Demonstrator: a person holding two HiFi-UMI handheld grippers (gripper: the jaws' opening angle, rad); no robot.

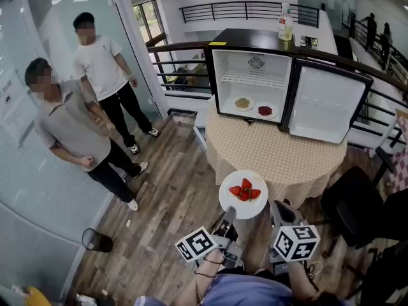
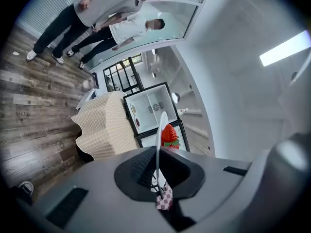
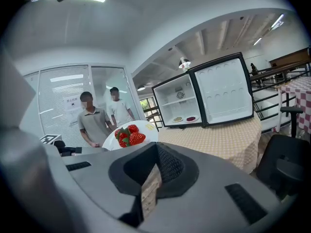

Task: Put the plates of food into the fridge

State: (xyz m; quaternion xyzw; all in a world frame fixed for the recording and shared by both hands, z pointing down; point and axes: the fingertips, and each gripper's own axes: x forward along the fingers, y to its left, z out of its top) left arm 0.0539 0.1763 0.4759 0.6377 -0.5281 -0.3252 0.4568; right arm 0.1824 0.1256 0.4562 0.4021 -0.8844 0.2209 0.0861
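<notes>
A white plate [image 1: 232, 203] with several strawberries [image 1: 245, 191] hangs above the floor, short of the table. My left gripper [image 1: 227, 215] is shut on its near rim. In the left gripper view the plate [image 2: 162, 125] stands edge-on between the jaws [image 2: 158, 174], with a strawberry [image 2: 169, 134] beyond. My right gripper [image 1: 279, 210], to the right of the plate, is shut with nothing in it [image 3: 154, 174]; from there the plate [image 3: 143, 127] shows to the left. The small fridge [image 1: 252, 62] stands open on the table, with two plates of food [image 1: 243, 103] [image 1: 265, 111] on its floor.
The round table [image 1: 274, 155] has a checked cloth. The fridge door [image 1: 325, 104] swings out to the right. Two people [image 1: 70, 129] [image 1: 102, 65] stand at the left by a glass wall. A black chair [image 1: 350, 203] is at the right, a small bin [image 1: 97, 240] on the floor.
</notes>
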